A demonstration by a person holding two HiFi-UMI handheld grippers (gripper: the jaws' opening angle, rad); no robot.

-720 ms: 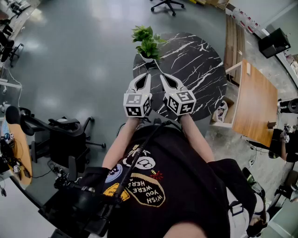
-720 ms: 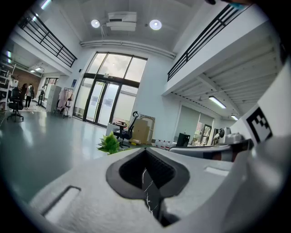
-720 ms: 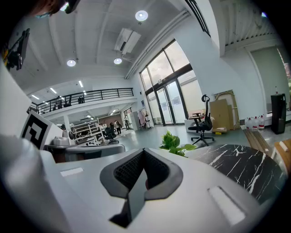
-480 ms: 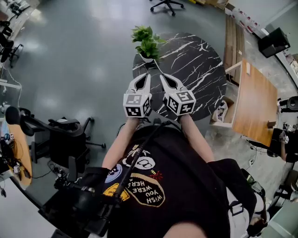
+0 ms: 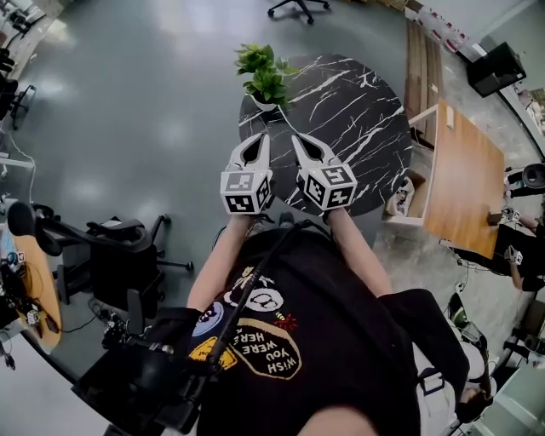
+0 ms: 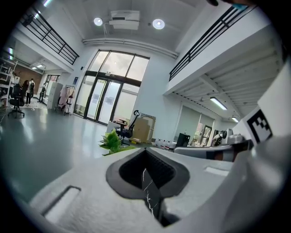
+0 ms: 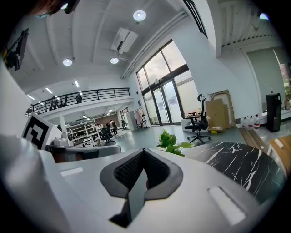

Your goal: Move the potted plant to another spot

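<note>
The potted plant, green leaves in a small white pot, stands at the far left edge of the round black marble table. Both grippers hover side by side over the table's near edge, short of the plant. My left gripper is shut with nothing in it, and so is my right gripper. In the left gripper view the plant shows beyond the closed left gripper. In the right gripper view the plant stands just right of the closed right gripper, with the table stretching to the right.
A wooden desk stands right of the marble table, with boxes beneath its near end. A black office chair is on the grey floor at left, another chair at the far top. A seated person is at the right edge.
Only the head view has shifted slightly. Both grippers stay shut at the same spot before the plant.
</note>
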